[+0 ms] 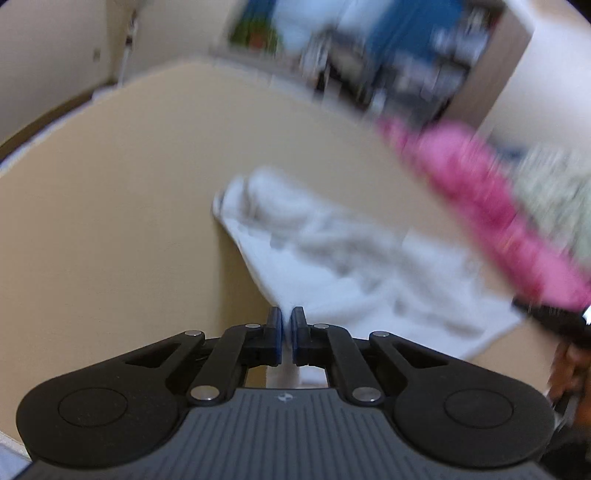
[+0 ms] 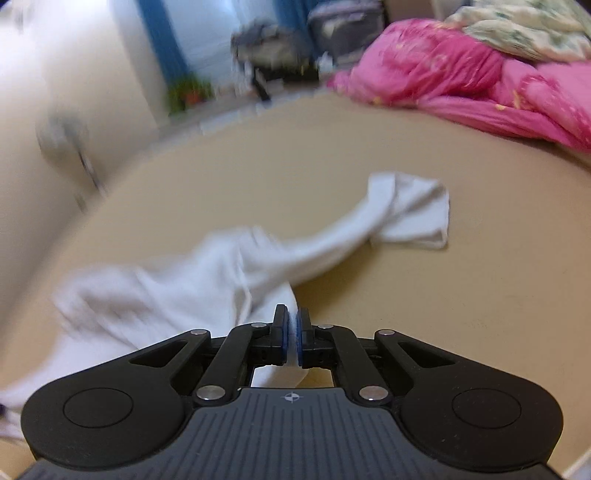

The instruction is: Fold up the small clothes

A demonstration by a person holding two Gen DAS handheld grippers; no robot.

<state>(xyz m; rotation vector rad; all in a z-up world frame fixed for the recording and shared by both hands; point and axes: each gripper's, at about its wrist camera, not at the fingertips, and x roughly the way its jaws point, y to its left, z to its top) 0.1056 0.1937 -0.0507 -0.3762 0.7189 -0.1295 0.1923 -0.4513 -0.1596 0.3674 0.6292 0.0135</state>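
Note:
A small white garment (image 1: pixel 332 251) lies crumpled on a tan surface (image 1: pixel 129 203). My left gripper (image 1: pixel 287 321) is shut on one edge of it, with white cloth pinched between the blue pads. In the right wrist view the same white garment (image 2: pixel 229 273) stretches from my right gripper (image 2: pixel 291 319) out to a far end lying flat (image 2: pixel 413 214). The right gripper is shut on another edge of it. Both views are blurred.
A pink quilt (image 2: pixel 461 81) and a pale flowered blanket (image 2: pixel 524 29) are heaped at the far right of the tan surface (image 2: pixel 443 314); the quilt also shows in the left wrist view (image 1: pixel 480 199). Blurred blue curtains and dark bags (image 2: pixel 295 48) stand beyond the far edge.

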